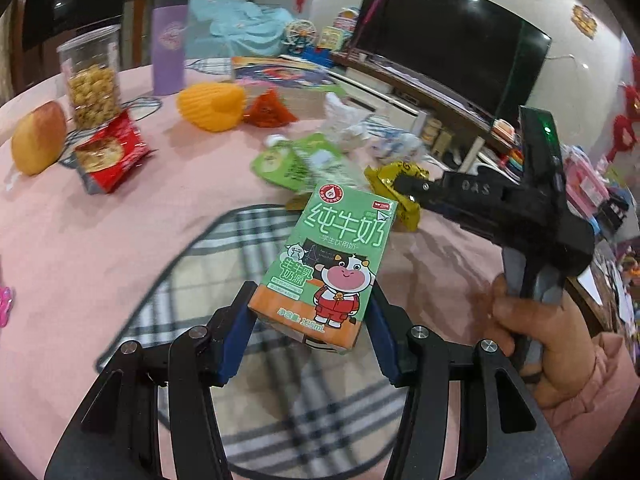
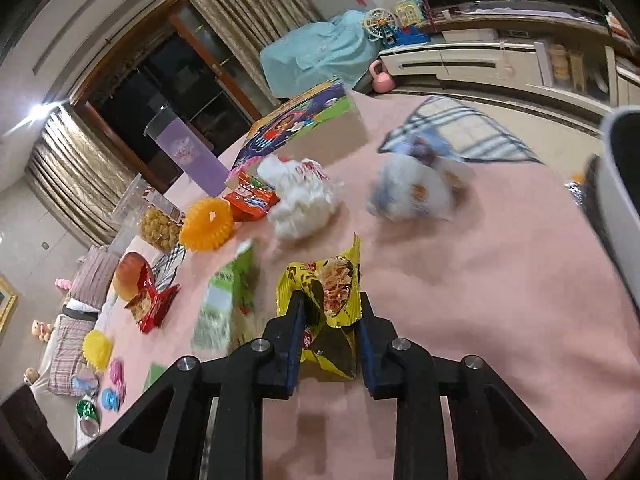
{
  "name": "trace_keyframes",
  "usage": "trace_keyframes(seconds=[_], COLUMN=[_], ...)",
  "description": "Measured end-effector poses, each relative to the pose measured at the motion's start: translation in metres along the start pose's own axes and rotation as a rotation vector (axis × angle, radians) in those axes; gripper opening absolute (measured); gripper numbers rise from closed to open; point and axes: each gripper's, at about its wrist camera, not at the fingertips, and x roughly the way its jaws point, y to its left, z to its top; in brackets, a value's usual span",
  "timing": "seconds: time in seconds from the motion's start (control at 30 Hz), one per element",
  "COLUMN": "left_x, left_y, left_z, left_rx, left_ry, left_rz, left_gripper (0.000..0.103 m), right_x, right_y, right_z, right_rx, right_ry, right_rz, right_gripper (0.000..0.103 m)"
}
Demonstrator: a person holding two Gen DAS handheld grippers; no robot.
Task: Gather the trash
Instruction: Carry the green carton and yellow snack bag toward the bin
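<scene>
The green milk box (image 1: 334, 264) says "纯牛奶" in big white letters, and "125mL" near its bottom edge. The black tool (image 1: 404, 190) at 3 o'clock says "DAS".

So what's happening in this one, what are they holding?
A person is clearing snack litter off a pink table, one tool in each hand. The left tool is shut on a small green milk carton, lifted above a plaid mat. The right tool is shut on a yellow snack wrapper. A red wrapper, a green pouch and crumpled white plastic lie on the table, beside an apple and a jar of snacks.
</scene>
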Motion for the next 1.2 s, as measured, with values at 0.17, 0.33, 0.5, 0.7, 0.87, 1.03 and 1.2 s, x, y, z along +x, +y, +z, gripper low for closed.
trace_keyframes(seconds=[0.17,0.33,0.5,0.7,0.87,1.03,1.2], left_x=[0.004,0.009,0.017,0.023,0.029,0.036,0.043], left_y=[-0.025,-0.047,-0.069,-0.103,-0.129,-0.153,-0.173], left_z=[0.003,0.006,0.012,0.021,0.03,0.037,0.042], left_rx=[0.039,0.073,0.111,0.167,0.21,0.248,0.279], left_ry=[0.005,0.007,0.013,0.012,0.007,0.008,0.011], left_rz=[-0.027,-0.048,-0.068,-0.097,-0.118,-0.135,-0.146], left_gripper=[0.052,0.052,0.052,0.052,0.052,0.052,0.052], right_x=[-0.037,-0.069,-0.094,-0.121,-0.139,-0.152,-0.163], right_y=[-0.011,-0.02,-0.037,-0.061,-0.075,-0.089,-0.106], right_z=[-0.011,-0.014,-0.017,-0.019,-0.015,-0.01,-0.008], right_rx=[-0.009,-0.026,-0.004,0.022,0.035,0.052,0.073], right_ry=[-0.033,-0.071,-0.099,-0.134,-0.166,-0.193,-0.212], right_rz=[0.0,-0.021,-0.046,-0.091,-0.112,-0.134,-0.152], right_gripper=[0.023,0.023,0.023,0.023,0.023,0.023,0.023])
